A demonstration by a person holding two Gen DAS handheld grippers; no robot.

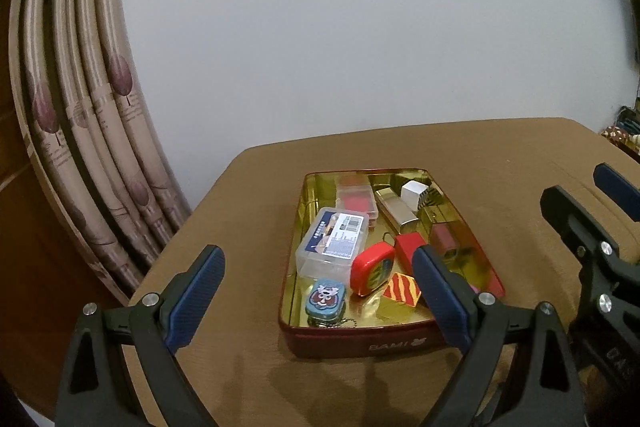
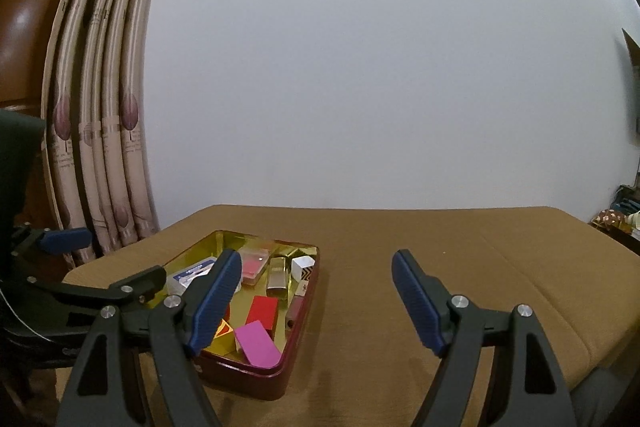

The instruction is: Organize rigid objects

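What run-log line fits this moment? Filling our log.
left tongs: open, empty | right tongs: open, empty | tin: items inside

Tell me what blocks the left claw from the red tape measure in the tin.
Nothing visible does. The left claw hangs open in front of the tin, and the red tape measure lies uncovered inside.

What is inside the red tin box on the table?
The red tin holds a clear plastic case, a red tape measure, a blue keychain, a red block and a silver bar. The left tool finger covers part.
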